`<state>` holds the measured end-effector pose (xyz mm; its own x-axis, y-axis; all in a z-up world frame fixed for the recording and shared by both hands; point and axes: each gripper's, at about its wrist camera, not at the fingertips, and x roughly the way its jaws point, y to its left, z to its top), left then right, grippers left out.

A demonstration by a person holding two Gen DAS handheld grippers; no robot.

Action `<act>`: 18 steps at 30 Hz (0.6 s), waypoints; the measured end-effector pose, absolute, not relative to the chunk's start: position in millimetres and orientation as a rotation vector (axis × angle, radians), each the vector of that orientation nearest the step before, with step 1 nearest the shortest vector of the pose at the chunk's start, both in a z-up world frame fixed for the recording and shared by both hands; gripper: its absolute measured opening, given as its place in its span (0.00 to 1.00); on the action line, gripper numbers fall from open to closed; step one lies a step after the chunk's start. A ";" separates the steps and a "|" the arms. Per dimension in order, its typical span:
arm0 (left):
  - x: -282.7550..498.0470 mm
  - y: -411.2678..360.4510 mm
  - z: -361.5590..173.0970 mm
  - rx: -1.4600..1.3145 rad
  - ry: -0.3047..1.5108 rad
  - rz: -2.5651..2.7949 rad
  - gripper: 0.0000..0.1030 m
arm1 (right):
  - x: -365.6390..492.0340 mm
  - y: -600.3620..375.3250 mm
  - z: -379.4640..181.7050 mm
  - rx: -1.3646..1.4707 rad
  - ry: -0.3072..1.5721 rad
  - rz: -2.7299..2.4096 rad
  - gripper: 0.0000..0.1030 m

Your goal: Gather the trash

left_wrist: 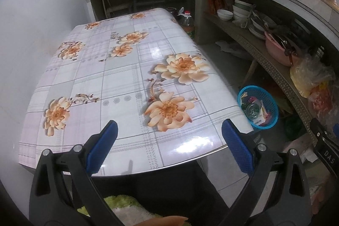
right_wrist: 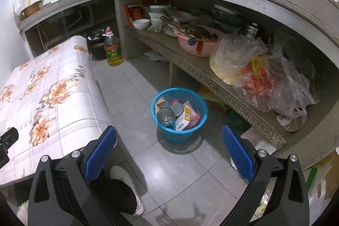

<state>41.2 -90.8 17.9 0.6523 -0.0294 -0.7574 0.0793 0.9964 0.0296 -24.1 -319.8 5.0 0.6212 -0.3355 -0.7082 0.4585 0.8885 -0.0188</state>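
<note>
A blue plastic basket (right_wrist: 180, 137) stands on the tiled floor, holding cans (right_wrist: 166, 115), a small carton (right_wrist: 184, 119) and pink wrappers. It also shows in the left wrist view (left_wrist: 271, 103), beside the table's right edge. My right gripper (right_wrist: 169, 154) is open and empty, above the floor just short of the basket. My left gripper (left_wrist: 169, 147) is open and empty over the near edge of the flower-patterned table (left_wrist: 118, 82), which carries no loose items.
A concrete counter with a low shelf (right_wrist: 203, 69) runs along the right, holding bowls, a pink basin (right_wrist: 197, 43) and plastic bags (right_wrist: 264, 75). An oil bottle (right_wrist: 113, 50) and a dark jar stand on the floor beyond the table. The person's shoe (right_wrist: 127, 187) is below.
</note>
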 end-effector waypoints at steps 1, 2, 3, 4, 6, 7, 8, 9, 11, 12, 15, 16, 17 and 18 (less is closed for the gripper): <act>40.2 -89.6 18.1 0.064 0.857 -0.057 0.92 | -23.8 -318.3 4.9 0.167 0.776 -0.451 0.94; 39.3 -88.3 18.4 0.065 0.856 -0.053 0.92 | -23.1 -317.0 4.6 0.163 0.777 -0.445 0.94; 38.1 -86.9 18.6 0.064 0.854 -0.047 0.92 | -22.2 -315.4 3.9 0.159 0.779 -0.436 0.94; 37.6 -86.2 18.7 0.063 0.852 -0.045 0.92 | -21.4 -314.4 3.3 0.158 0.782 -0.427 0.94; 37.3 -85.3 18.2 0.064 0.856 -0.043 0.92 | -20.4 -312.7 2.2 0.159 0.786 -0.417 0.94; 37.3 -85.1 18.1 0.064 0.857 -0.042 0.92 | -19.9 -311.9 1.8 0.158 0.788 -0.413 0.94; 37.8 -84.4 18.2 0.064 0.858 -0.042 0.92 | -19.1 -311.1 1.7 0.156 0.790 -0.407 0.94; 37.6 -84.2 18.2 0.064 0.858 -0.041 0.92 | -18.4 -310.9 1.9 0.157 0.791 -0.402 0.94; 37.5 -83.9 18.2 0.064 0.859 -0.041 0.92 | -18.1 -311.0 1.9 0.161 0.794 -0.394 0.94; 37.3 -83.8 18.3 0.064 0.859 -0.042 0.92 | -18.0 -310.8 1.8 0.162 0.794 -0.393 0.94; 37.2 -83.9 18.2 0.065 0.858 -0.041 0.92 | -18.3 -310.3 1.8 0.160 0.795 -0.394 0.94; 37.3 -84.0 18.1 0.064 0.859 -0.041 0.92 | -18.3 -310.0 1.9 0.159 0.794 -0.395 0.94; 37.3 -84.0 18.0 0.063 0.860 -0.040 0.92 | -18.2 -309.9 1.8 0.159 0.794 -0.395 0.94; 37.3 -84.1 18.0 0.063 0.862 -0.040 0.92 | -18.0 -310.0 1.8 0.156 0.794 -0.396 0.94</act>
<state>37.3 -84.1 18.0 0.6507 -0.0098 -0.7593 0.0608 0.9974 0.0393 -18.0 -310.0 1.8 0.6322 -0.2862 -0.7200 0.4023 0.9155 -0.0106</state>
